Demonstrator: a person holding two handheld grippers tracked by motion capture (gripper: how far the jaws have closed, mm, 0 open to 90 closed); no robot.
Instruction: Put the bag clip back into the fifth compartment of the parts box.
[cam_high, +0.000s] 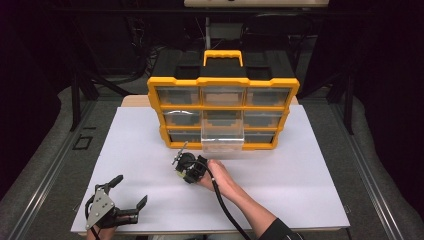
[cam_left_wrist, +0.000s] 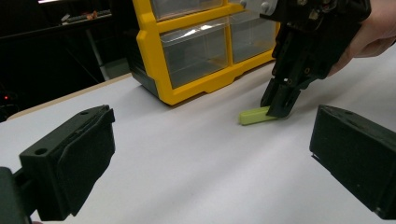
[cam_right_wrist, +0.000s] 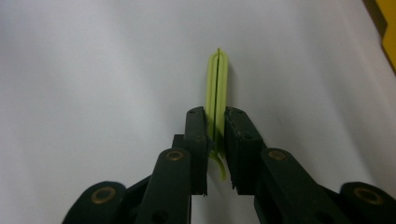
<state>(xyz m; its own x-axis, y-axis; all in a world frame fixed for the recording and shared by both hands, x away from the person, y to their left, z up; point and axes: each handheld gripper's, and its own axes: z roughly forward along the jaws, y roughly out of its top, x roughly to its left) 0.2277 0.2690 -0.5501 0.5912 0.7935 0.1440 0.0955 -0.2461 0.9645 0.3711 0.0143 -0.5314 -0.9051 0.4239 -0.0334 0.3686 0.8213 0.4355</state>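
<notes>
- No lettering, label, brand or number reads anywhere here: not on the yellow organizer (cam_high: 223, 84), not on the white table (cam_high: 300, 190).

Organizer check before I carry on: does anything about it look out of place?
Yes. On the yellow organizer, one clear drawer in the bottom row's middle slot sticks out over the white board; the other drawers sit flush.

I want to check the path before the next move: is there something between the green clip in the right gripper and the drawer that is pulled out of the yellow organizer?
Nothing visible. The right gripper is shut on the green clip, which lies on the white table. Between it and the pulled-out drawer of the yellow organizer is bare table. The left gripper is off to the side.
</notes>
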